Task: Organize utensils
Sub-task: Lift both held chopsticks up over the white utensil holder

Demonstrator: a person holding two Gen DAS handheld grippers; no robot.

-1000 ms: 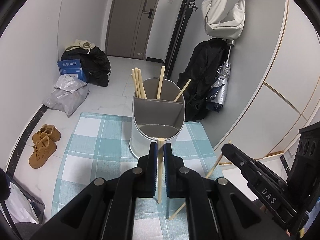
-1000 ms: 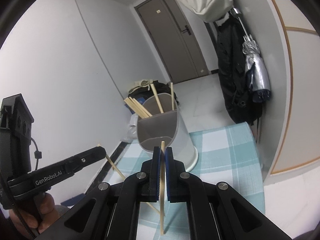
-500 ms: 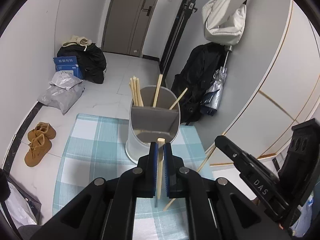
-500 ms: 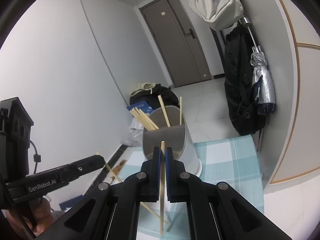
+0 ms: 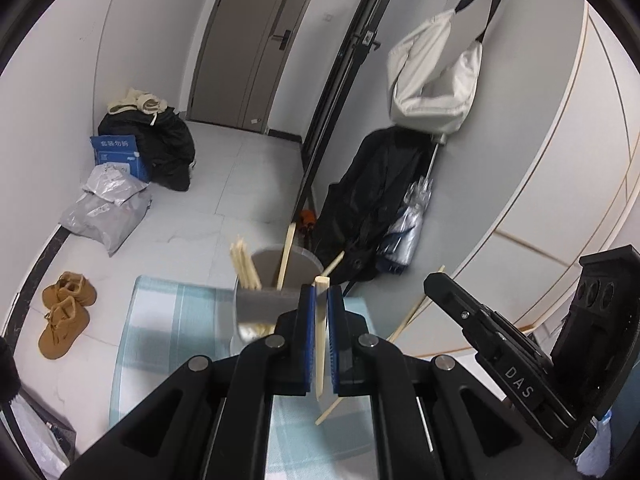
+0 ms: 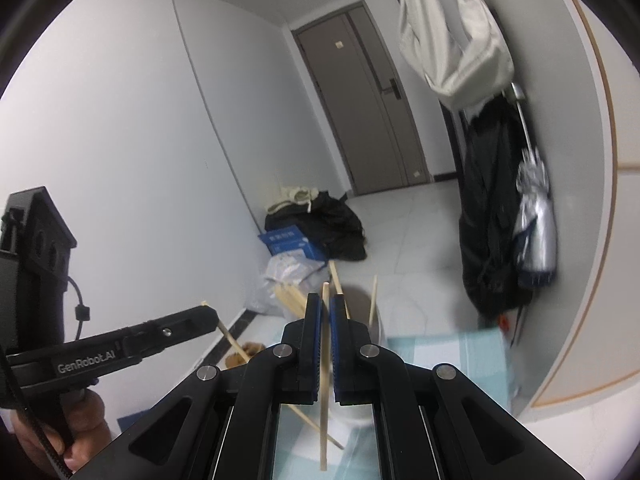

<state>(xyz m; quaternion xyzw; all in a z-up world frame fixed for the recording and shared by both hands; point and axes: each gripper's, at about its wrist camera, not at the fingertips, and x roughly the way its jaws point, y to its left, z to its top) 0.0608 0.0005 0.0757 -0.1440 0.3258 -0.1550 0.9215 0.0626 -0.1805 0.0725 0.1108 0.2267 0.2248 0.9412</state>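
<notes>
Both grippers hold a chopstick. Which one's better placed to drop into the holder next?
Left, probably. The left gripper has its chopstick upright, with the utensil holder just ahead and slightly left. The right gripper blocks its own view of the holder.

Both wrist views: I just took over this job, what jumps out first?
Each gripper is shut on a single chopstick: the left gripper pinches one upright between its blue pads, and the right gripper clamps another. Just beyond them the grey utensil holder stands on the checked cloth, with several chopsticks already sticking out of it.
</notes>
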